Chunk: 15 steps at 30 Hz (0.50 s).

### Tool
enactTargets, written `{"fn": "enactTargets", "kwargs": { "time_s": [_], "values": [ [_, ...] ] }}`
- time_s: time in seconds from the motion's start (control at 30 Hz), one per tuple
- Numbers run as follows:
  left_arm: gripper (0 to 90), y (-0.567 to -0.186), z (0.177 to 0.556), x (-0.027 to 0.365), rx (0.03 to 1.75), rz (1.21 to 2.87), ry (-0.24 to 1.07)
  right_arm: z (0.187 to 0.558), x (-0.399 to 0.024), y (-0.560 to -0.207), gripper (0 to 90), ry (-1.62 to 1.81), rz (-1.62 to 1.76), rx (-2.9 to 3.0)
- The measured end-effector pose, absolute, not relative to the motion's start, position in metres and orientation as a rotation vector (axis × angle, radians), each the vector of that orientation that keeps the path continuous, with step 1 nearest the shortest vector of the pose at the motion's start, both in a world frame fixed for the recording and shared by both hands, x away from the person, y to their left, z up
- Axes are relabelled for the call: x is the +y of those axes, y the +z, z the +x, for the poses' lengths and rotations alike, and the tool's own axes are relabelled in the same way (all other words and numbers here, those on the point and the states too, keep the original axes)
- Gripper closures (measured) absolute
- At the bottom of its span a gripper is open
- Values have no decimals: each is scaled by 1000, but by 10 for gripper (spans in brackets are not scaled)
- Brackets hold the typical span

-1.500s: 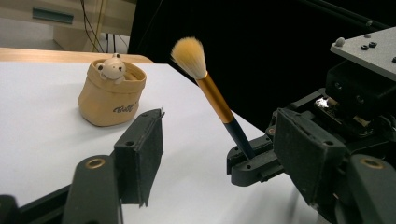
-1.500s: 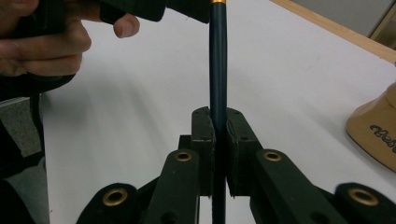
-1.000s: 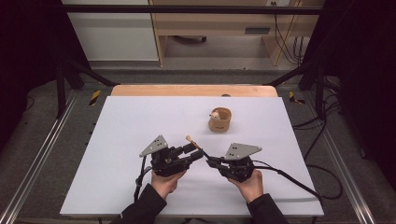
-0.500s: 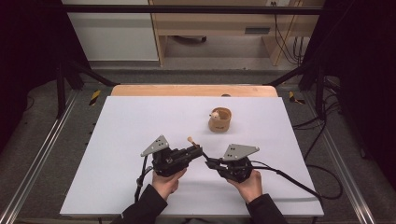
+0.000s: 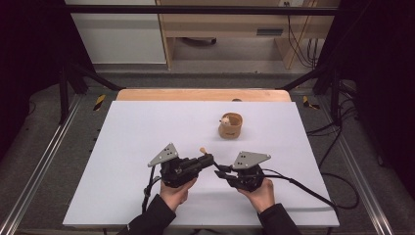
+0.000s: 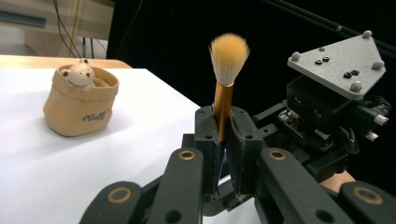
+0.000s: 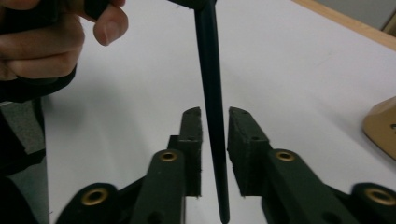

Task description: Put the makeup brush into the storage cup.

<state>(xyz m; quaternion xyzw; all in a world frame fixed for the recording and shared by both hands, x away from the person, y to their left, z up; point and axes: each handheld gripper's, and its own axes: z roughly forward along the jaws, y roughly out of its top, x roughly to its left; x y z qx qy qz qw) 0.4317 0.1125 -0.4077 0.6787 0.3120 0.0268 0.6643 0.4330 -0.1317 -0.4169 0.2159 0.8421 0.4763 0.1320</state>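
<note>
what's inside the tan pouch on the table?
A small bear figure peeks over the rim of the tan pouch, head and paws showing. Its lower body and anything else inside are hidden by the pouch wall.

Near the front edge of the white-topped table (image 5: 127, 147), side by side: left gripper (image 5: 208, 160) and right gripper (image 5: 219, 171), an orange-ferruled black-handled brush (image 6: 224, 100) between them. Behind, toward the far edge: small tan fabric pouch (image 5: 230, 126), a toy animal (image 6: 79, 74) inside.

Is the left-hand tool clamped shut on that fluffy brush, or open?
Shut on it. The left gripper has just been closing, and its fingers press both sides of the brush on its orange ferrule.
</note>
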Motion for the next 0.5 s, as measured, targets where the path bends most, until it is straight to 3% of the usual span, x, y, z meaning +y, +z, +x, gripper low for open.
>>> {"fn": "enactTargets", "kwargs": {
  "time_s": [0.2,0.5],
  "values": [
    [830,-407,432,113,730,1568,126,434,-133,-415,574,1362,670,2412],
    [830,-408,431,110,752,1611,150,433,-134,-413,504,1374,695,2382]
  ]
}}
